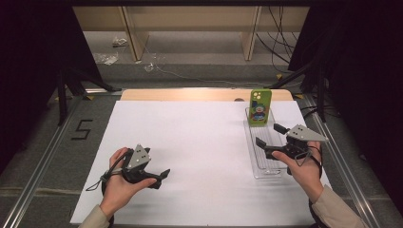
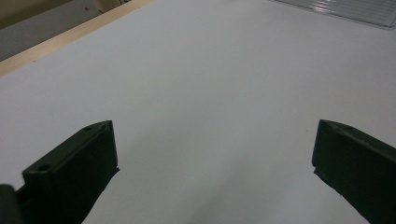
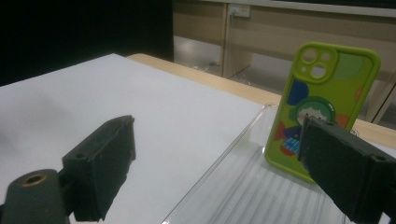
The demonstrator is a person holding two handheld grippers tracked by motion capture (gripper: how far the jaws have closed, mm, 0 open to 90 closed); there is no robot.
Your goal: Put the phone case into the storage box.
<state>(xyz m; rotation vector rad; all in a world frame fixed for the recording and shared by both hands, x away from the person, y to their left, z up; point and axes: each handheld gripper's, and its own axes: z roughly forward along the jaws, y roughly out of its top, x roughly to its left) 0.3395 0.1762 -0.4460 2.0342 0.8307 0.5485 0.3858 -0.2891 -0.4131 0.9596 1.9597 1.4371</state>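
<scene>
The green phone case (image 1: 260, 107) stands upright at the far end of the clear tray (image 1: 254, 156), in the right half of the high view, its long axis running up and down and its printed back facing the person. The right gripper (image 1: 267, 136) hovers over the tray's middle, just below the case in that view, with its jaws spread wide and nothing between them. The case lies straight ahead of the jaws — in the right gripper view it rises at the upper right (image 3: 327, 107), partly behind the right-hand jaw, apart from both.

The left gripper (image 1: 164, 174) sits low in the left half of the high view, on the white sheet (image 1: 190, 142), well apart from the tray; its jaws are also spread and empty, with bare sheet (image 2: 210, 93) ahead and the tray's corner (image 2: 345, 9) at the top right of the left gripper view. So the right hand (image 1: 304, 166) is by far the nearer.

A grasp would likely need the jaws turned to straddle the case's narrow sides. The tray's long walls flank the approach, and the table's wooden edge (image 1: 204, 94) lies just beyond the case — open room is to the left.
</scene>
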